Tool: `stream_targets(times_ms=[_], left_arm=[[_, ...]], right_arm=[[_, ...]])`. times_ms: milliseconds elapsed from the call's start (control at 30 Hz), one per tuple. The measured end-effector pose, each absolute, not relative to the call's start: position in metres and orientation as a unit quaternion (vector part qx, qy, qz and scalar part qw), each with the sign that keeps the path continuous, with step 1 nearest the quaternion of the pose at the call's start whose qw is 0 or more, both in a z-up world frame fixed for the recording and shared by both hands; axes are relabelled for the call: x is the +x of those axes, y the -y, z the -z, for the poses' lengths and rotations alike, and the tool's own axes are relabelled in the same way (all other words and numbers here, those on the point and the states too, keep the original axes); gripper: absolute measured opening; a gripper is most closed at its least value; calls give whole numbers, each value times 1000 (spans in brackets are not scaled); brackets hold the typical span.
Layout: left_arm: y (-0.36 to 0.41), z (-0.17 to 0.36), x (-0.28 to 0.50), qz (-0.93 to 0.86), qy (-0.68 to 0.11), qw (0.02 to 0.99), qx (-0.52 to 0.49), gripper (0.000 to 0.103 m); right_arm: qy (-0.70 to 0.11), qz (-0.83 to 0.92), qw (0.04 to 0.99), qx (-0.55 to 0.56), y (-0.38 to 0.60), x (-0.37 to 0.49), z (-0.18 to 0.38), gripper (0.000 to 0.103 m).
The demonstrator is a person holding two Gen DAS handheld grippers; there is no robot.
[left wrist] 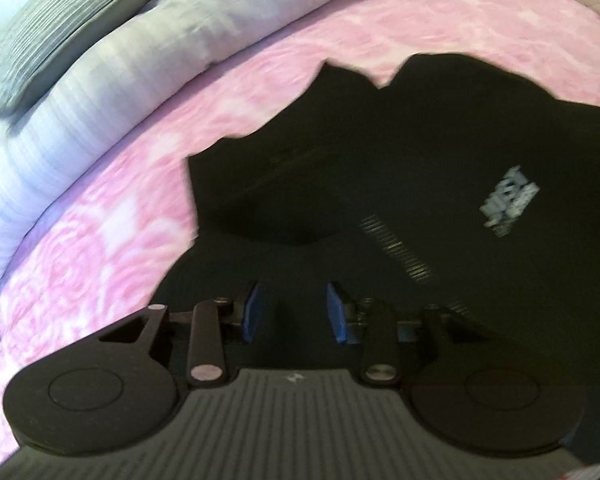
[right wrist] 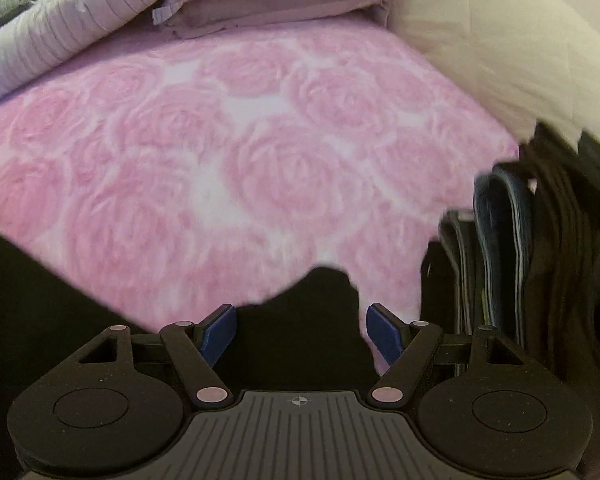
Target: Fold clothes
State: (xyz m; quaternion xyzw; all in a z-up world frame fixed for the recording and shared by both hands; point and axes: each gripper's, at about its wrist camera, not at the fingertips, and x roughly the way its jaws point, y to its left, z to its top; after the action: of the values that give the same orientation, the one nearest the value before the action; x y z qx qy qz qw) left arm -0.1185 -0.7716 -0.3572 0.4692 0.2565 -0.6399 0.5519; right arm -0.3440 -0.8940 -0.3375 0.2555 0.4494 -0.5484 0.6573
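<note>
Your left gripper (left wrist: pixel 294 312) hung over the black garment (left wrist: pixel 380 184) with its blue pads (left wrist: pixel 253 312) set apart and nothing caught between them; dark cloth filled the gap and lay under both fingers. That garment was spread on the pink rose-patterned blanket (left wrist: pixel 112 224), its far edge ragged against the pink, and a blurred white printed logo (left wrist: pixel 510 202) showed on its right part beside a short run of pale ribbed lines. Behind it a pale striped quilt (left wrist: pixel 112 76) was bunched along the blanket's far side, with a grey ribbed pillow (left wrist: pixel 40 44) beyond it. Your right gripper (right wrist: pixel 300 334) also had its jaws wide, holding nothing; a peak of the black garment (right wrist: pixel 300 320) rose between the blue pads (right wrist: pixel 220 332), and more of it lay dark at the lower left. To that gripper's right stood a stack of folded clothes (right wrist: pixel 512 248), dark blue, grey and brown-black edges showing, resting on the blanket (right wrist: pixel 236 152) near a cream quilted pillow (right wrist: pixel 480 48). Folded mauve bedding (right wrist: pixel 268 8) sat at the far end.
</note>
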Motion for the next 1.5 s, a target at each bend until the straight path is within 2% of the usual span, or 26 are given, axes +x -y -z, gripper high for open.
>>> stream_targets(times_ms=[100, 167, 267, 433, 500, 533, 567, 633, 767, 900, 967, 1033, 1100, 1200, 1233, 1300, 1333, 1367, 1500], left_arm=[[768, 358, -146, 660, -259, 533, 463, 32], [765, 361, -163, 671, -258, 518, 463, 32], [756, 364, -183, 683, -256, 499, 467, 32], [739, 364, -191, 695, -245, 482, 475, 32], [734, 363, -190, 694, -248, 481, 475, 32], [732, 362, -188, 693, -252, 484, 471, 32], [730, 360, -186, 691, -257, 488, 467, 32], [725, 355, -182, 689, -262, 496, 459, 32], [717, 340, -179, 676, -262, 525, 446, 32], [713, 322, -193, 671, -262, 550, 422, 30], [715, 320, -207, 677, -263, 548, 416, 30], [719, 324, -227, 686, -265, 537, 412, 30], [724, 329, -247, 697, -268, 522, 412, 30], [733, 339, -278, 714, -262, 495, 421, 30], [736, 342, -287, 719, -261, 485, 423, 30], [741, 344, -300, 728, -260, 472, 425, 30], [743, 345, -307, 732, -259, 465, 426, 30], [746, 344, -313, 738, -257, 460, 421, 30], [759, 340, -340, 764, -245, 440, 403, 30]], right_arm=[[-459, 553, 642, 268, 902, -325, 349, 76], [-487, 541, 643, 239, 890, -307, 360, 93], [-539, 532, 625, 190, 867, -297, 382, 94], [-514, 593, 580, 218, 844, -347, 381, 93], [-497, 594, 587, 237, 837, -361, 374, 63], [-487, 589, 599, 237, 837, -357, 367, 29], [-477, 584, 612, 236, 837, -352, 359, 13], [-457, 574, 638, 233, 838, -340, 344, 9], [-385, 548, 713, 206, 854, -302, 295, 8], [-256, 563, 773, 138, 873, -299, 215, 8], [-194, 600, 770, 98, 878, -325, 183, 9], [-163, 641, 747, 71, 884, -358, 178, 9], [-178, 665, 719, 95, 895, -388, 197, 9], [-245, 672, 682, 156, 907, -414, 241, 11], [-264, 674, 672, 158, 905, -415, 251, 24], [-263, 683, 661, 165, 894, -419, 259, 31], [-257, 687, 658, 169, 890, -423, 262, 44], [-252, 693, 653, 171, 886, -426, 262, 53], [-245, 695, 652, 177, 875, -441, 261, 53]])
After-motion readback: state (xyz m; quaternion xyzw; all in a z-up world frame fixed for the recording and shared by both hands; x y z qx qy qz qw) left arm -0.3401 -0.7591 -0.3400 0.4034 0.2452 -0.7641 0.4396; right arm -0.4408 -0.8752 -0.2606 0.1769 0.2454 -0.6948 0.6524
